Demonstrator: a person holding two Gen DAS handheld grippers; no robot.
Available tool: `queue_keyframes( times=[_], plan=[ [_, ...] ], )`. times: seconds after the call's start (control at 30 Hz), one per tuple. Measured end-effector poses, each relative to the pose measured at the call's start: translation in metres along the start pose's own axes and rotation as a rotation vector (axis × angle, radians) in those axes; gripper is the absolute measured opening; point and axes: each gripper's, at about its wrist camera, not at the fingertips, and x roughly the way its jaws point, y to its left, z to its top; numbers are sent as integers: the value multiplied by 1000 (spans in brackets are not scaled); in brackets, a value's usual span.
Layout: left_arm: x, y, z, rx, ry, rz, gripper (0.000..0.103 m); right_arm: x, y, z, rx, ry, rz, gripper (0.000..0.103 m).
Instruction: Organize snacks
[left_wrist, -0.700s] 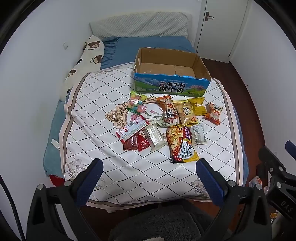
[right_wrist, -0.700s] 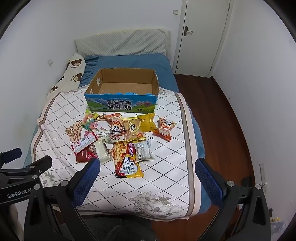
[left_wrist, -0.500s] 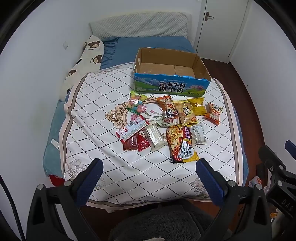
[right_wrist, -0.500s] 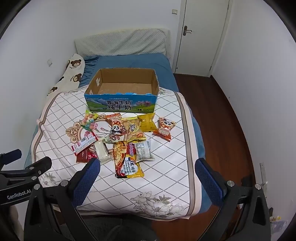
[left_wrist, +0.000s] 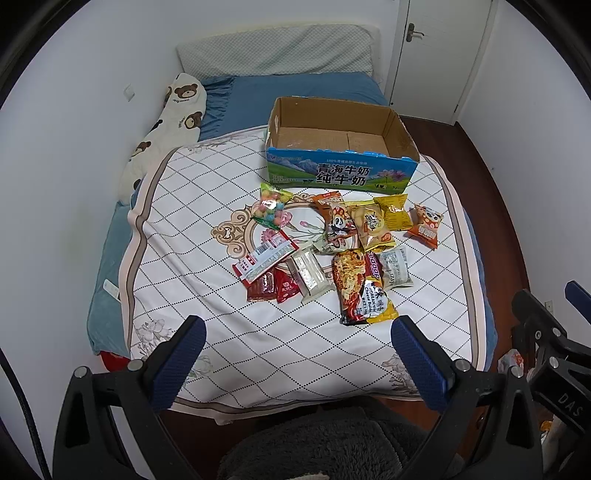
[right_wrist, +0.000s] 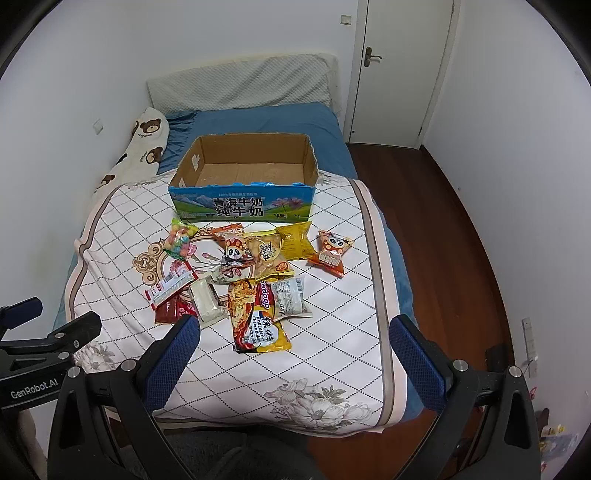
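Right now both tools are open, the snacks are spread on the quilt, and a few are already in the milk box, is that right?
Not quite. The milk box is empty: the right wrist view shows only its bare cardboard floor. The rest stands: both the left tool and right tool are open, and the snacks lie spread on the quilt.

Open brown cardboard box with blue milk-print front (left_wrist: 341, 173) (right_wrist: 243, 201) upright at far end of my snack pile, inside bare. Just before it: clear bag of coloured candy (left_wrist: 272, 208), orange panda packet (left_wrist: 426, 225) at right edge, yellow crinkled packet (left_wrist: 393, 214). Nearest me: long red-yellow noodle pack (left_wrist: 360, 288) (right_wrist: 255, 317) lying flat, overlapping white wrapped bar (left_wrist: 395, 267). Red sachets (left_wrist: 273, 286) at left.
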Motion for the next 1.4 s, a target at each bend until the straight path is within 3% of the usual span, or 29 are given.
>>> queue_keyframes(
  times=[1.4],
  plan=[
    [-12, -5, 3, 2, -22, -26, 103, -15, -5, 2, 18, -46, -21, 103]
  ],
)
